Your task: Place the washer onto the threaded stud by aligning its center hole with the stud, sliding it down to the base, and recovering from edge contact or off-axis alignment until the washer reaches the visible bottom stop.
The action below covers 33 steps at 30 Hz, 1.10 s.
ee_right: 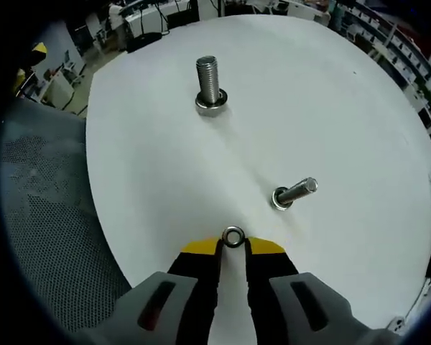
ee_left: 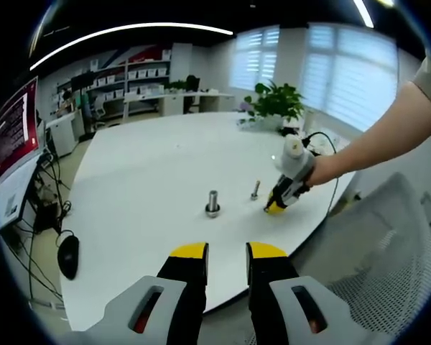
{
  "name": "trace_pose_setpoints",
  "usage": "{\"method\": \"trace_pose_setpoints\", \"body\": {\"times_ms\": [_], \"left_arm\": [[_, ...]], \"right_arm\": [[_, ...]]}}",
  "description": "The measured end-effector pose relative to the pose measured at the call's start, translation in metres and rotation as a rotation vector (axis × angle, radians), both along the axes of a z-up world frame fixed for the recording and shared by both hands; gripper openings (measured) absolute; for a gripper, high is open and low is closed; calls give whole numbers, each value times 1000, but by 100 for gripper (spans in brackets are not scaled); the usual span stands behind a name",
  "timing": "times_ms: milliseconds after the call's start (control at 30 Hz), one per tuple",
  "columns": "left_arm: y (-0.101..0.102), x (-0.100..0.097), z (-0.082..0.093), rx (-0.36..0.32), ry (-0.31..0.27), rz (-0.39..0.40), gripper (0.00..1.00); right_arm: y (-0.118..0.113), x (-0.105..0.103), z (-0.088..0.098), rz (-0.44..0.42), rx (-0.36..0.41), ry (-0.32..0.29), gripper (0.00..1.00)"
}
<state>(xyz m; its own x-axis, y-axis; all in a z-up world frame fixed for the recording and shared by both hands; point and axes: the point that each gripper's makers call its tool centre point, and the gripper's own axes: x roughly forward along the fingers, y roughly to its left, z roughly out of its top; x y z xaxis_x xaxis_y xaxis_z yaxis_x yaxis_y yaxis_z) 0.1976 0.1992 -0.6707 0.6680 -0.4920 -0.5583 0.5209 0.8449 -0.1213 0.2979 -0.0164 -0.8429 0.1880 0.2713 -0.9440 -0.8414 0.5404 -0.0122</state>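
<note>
The right tongs [ee_right: 233,243] pinched the washer [ee_right: 233,236] above the white surface [ee_right: 359,129], the left tongs [ee_left: 227,253] apart and empty; a tilted approach could catch its rim on the threaded stud [ee_right: 293,194].

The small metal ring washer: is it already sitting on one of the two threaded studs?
No, the small metal ring washer sits between the right gripper tips, apart from both studs.

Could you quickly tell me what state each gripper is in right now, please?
Left gripper: open, holding nothing.
Right gripper: shut on the washer, pinched at the fingertips above the table.
</note>
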Motion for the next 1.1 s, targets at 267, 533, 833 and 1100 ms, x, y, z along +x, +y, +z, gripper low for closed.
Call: {"method": "trace_pose_setpoints", "body": {"times_ms": [267, 533, 833, 1100], "left_arm": [[1, 1, 1, -3, -2, 7, 18], [2, 1, 1, -2, -2, 13, 18], [2, 1, 0, 3, -1, 13, 18], [5, 3, 3, -7, -16, 32, 18]], "right_arm": [[4, 2, -1, 37, -53, 35, 18], [7, 2, -2, 110, -134, 75, 15], [9, 0, -4, 78, -266, 66, 15], [6, 1, -1, 25, -108, -53, 14]]}}
